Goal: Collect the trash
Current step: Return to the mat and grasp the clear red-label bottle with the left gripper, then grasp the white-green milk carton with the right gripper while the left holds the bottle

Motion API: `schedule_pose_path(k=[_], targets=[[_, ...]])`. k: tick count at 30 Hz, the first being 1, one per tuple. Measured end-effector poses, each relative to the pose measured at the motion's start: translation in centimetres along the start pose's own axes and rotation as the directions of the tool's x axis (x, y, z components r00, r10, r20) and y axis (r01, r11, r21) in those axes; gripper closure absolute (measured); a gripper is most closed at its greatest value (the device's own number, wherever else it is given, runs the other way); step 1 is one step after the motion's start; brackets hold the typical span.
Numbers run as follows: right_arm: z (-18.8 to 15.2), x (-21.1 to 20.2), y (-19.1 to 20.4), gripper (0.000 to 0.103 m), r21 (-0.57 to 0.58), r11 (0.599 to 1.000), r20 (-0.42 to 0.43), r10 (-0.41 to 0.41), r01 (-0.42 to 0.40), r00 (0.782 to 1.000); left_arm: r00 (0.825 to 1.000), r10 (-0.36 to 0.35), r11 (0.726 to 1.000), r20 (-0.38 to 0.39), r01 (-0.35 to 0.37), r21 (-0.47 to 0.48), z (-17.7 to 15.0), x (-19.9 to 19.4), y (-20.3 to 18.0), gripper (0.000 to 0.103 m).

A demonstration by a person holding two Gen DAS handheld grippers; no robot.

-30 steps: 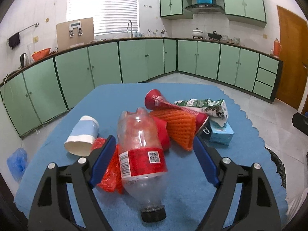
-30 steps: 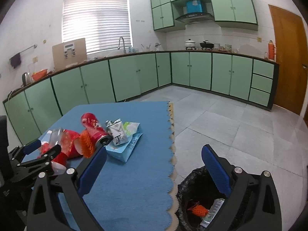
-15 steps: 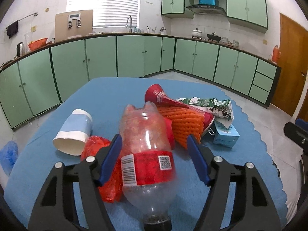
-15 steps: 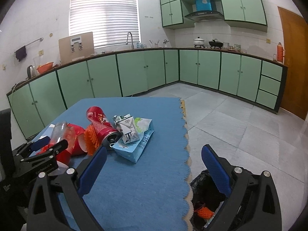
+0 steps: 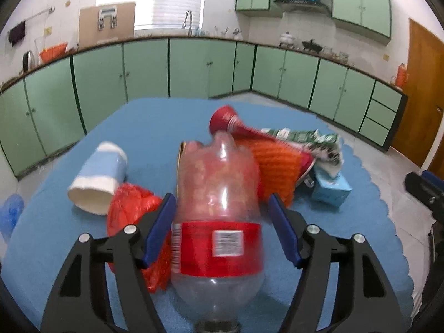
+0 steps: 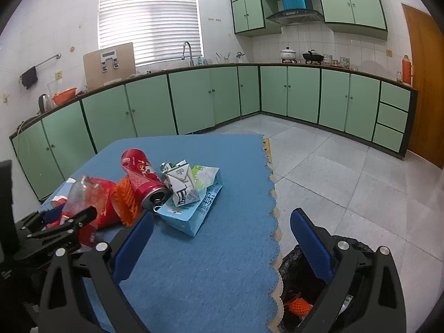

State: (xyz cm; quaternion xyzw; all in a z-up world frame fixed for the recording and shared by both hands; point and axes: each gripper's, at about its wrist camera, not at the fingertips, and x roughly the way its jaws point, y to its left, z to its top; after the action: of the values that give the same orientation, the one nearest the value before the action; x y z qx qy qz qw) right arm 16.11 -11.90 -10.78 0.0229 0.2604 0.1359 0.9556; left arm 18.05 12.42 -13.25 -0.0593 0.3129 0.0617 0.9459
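A clear plastic bottle [image 5: 219, 211] with a red label lies cap-end toward me between the blue pads of my left gripper [image 5: 222, 227]. The pads stand close on both sides of the bottle; contact is unclear. Around it on the blue table [image 5: 144, 127] lie a red plastic bag [image 5: 130, 208], a paper cup [image 5: 100, 177], an orange net [image 5: 274, 163], a red can [image 5: 230, 123], a crumpled carton [image 5: 313, 144] and a blue tissue pack [image 5: 331, 186]. My right gripper [image 6: 222, 242] is open and empty over the table's right edge, above a black trash bag [image 6: 294, 277].
The trash bag on the floor holds an orange net [image 6: 298, 305] and other scraps. Green cabinets [image 6: 194, 102] run along the walls. A blue bag [image 5: 11, 213] lies on the floor at the left. A wooden door [image 6: 427, 83] is at the right.
My left gripper has moved forward over the bottle and its jaws have narrowed around it. My right gripper has lifted and swung slightly left; it stays open.
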Motion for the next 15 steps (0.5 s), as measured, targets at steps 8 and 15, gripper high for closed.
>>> schedule_pose_path(k=[8,15], targets=[[0.2,0.0,0.1,0.007,-0.006,1.000,0.000,0.000,0.000,1.000,0.999,-0.025,0.999,-0.024,0.024,-0.045,-0.5,0.1,0.7,0.043],[0.9,0.0,0.5,0.011,-0.024,1.000,0.013,0.014,-0.014,1.000,0.999,-0.043,0.998,0.007,0.043,-0.051,0.8,-2.1,0.7,0.043]])
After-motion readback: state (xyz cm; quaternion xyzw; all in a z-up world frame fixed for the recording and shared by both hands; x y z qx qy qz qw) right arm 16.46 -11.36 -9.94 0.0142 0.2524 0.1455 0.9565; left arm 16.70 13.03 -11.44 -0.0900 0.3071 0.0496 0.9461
